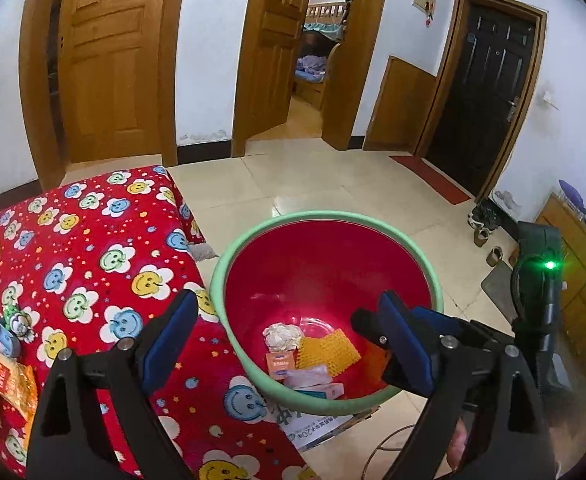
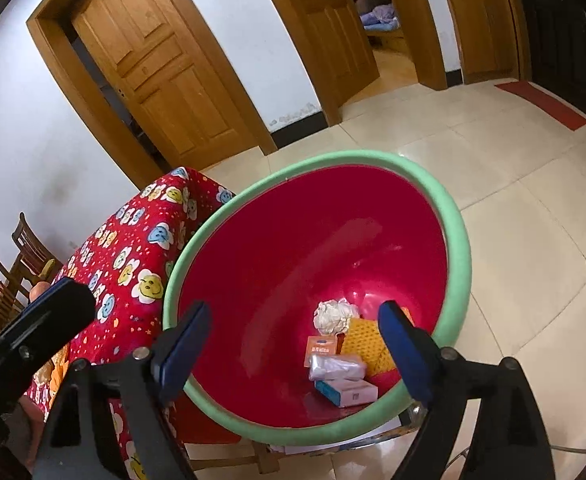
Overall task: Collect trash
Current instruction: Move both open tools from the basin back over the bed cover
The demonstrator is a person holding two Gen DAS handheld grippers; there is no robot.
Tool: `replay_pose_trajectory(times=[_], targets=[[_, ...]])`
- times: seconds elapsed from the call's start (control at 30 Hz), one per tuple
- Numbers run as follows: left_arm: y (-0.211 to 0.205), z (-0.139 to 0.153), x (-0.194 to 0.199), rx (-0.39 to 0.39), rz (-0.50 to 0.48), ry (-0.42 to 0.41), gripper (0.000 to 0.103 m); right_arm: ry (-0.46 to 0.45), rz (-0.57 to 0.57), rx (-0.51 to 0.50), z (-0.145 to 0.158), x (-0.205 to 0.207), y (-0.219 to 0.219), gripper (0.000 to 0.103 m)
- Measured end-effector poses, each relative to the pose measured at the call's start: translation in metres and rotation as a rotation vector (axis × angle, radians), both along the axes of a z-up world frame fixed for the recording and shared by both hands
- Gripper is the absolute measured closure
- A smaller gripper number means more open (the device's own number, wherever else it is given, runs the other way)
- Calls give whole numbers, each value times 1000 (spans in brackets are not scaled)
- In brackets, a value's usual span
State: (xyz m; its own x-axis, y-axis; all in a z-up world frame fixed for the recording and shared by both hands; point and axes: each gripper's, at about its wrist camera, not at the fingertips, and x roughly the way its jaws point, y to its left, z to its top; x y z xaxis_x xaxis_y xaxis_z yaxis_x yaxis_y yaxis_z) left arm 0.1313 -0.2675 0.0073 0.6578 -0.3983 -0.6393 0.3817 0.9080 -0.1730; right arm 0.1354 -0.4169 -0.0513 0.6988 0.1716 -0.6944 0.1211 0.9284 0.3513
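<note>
Standing wide apart with nothing between them, the jaws of the right gripper (image 2: 295, 344) hang above a red basin with a green rim (image 2: 463, 240). The left gripper (image 1: 293, 336) is likewise spread and empty, over the basin's near edge beside the flower-print cloth (image 1: 93, 248) covering the bench. Trash lies on the basin's floor: a crumpled tissue (image 2: 333, 314), a yellow mesh piece (image 2: 367, 340), an orange packet (image 2: 321, 348), a clear wrapper (image 2: 335, 368) and a small carton (image 2: 347, 392). More wrappers (image 1: 9, 376) remain on the bench.

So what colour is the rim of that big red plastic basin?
Light green rim, clearest in the right wrist view.
</note>
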Motion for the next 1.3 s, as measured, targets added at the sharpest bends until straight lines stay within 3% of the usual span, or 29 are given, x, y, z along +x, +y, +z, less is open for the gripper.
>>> replay_pose_trajectory(times=[0.13,0.33,0.5,0.83,1.3], targets=[[5,12,1,8,2,-9,12,-11,-6,-20,1,6,8,0],[18,10,1,57,3,-10,8,-28,-38,-22,5,7,12,0],[35,4,3,46,4,38,7,-29,-24,-35,9,9,19,0],[67,8,0,82,53,17,2,-59,31,-62,21,13,47,0],[117,10,-2,60,111,39,2,-82,113,-116,37,15,96,0]])
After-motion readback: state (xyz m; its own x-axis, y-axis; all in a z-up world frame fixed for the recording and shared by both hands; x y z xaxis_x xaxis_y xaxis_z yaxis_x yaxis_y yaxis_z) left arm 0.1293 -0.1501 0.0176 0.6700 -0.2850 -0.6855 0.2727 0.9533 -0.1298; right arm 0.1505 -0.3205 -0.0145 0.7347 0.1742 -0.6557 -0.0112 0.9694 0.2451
